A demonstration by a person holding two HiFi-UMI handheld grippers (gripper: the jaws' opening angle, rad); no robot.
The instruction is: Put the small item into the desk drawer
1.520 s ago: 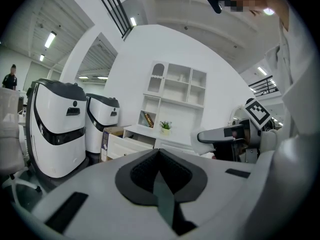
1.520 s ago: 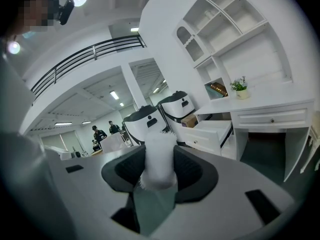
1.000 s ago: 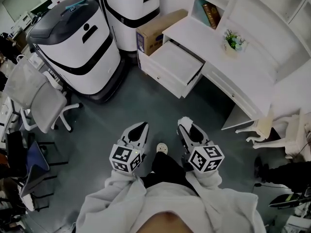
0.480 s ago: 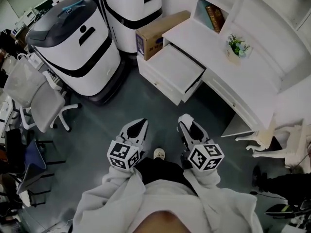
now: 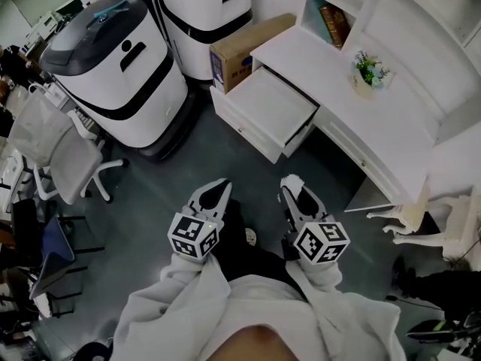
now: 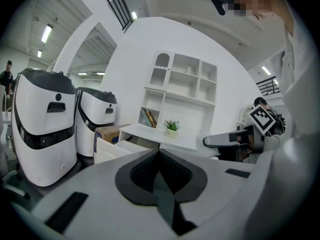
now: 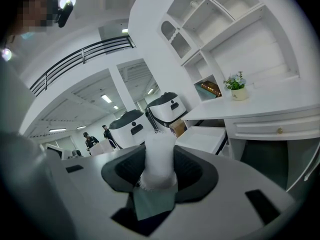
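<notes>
The white desk (image 5: 376,119) stands ahead on the right, its drawer (image 5: 270,107) pulled out with nothing showing inside. My right gripper (image 5: 294,186) is shut on a small white roll-shaped item (image 7: 159,156), which sticks up between the jaws of that gripper (image 7: 160,171). The drawer (image 7: 202,136) lies beyond it, well apart. My left gripper (image 5: 216,192) hovers beside the right one over the grey floor. Its jaws (image 6: 160,171) meet with nothing between them. The drawer front (image 6: 112,149) also shows at the left of the left gripper view.
Two large white-and-black machines (image 5: 120,59) (image 5: 199,13) stand left of the desk, with a cardboard box (image 5: 244,47) against the drawer's far side. A grey office chair (image 5: 52,149) is at the left and a white chair (image 5: 421,201) at the right. A potted plant (image 5: 366,70) and a book (image 5: 333,22) sit on the desk.
Both grippers have shifted slightly forward towards the desk, and the person's leg has swung forward between them. The white item stays in the right gripper.
</notes>
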